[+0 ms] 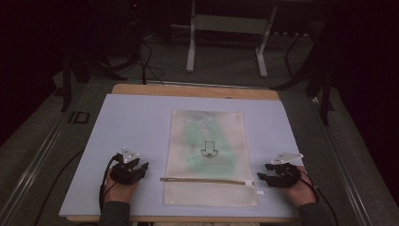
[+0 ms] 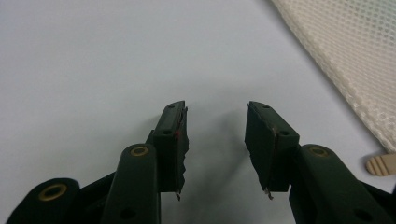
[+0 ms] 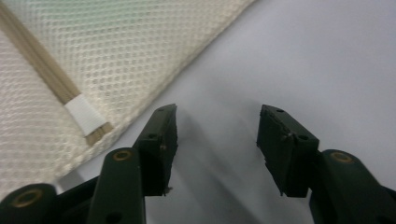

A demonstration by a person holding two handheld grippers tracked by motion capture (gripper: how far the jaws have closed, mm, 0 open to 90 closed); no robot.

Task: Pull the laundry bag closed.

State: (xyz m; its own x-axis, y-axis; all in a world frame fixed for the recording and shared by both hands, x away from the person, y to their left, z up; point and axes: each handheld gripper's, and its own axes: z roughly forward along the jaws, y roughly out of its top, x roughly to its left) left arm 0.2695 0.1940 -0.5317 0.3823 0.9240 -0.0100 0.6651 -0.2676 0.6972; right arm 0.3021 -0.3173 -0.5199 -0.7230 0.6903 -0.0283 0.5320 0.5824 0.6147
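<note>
Black lettering "ID" (image 1: 78,117) sits on the dark surround at about 10 o'clock from the pale blue mat (image 1: 131,122), just off its far-left corner; no other readable text on the rig.

Left gripper (image 1: 141,168) rests on the mat at about 8 o'clock from the bag's centre, held in the person's left hand (image 1: 117,186). Jaws spread wide, nothing between them; in the left gripper view, bare mat shows in the gap (image 2: 215,135). Mesh edge lies at 2 o'clock of that view, clear of the jaws.

Cream mesh zip bag (image 1: 209,188) lies flat at mat centre, long axis running 12 to 6 o'clock. Green contents show through the upper part. A black outline mark, arrow-like and pointing toward 6 o'clock, is printed mid-bag (image 1: 207,149); no words legible. Tan zipper (image 1: 202,180) runs across the lower third, ending in a white tab (image 3: 85,113) at the right.

Right gripper (image 1: 261,178) sits at about 4 o'clock from bag centre, just beside the zipper end, not touching. Jaws released, empty; mat between them (image 3: 217,149).
</note>
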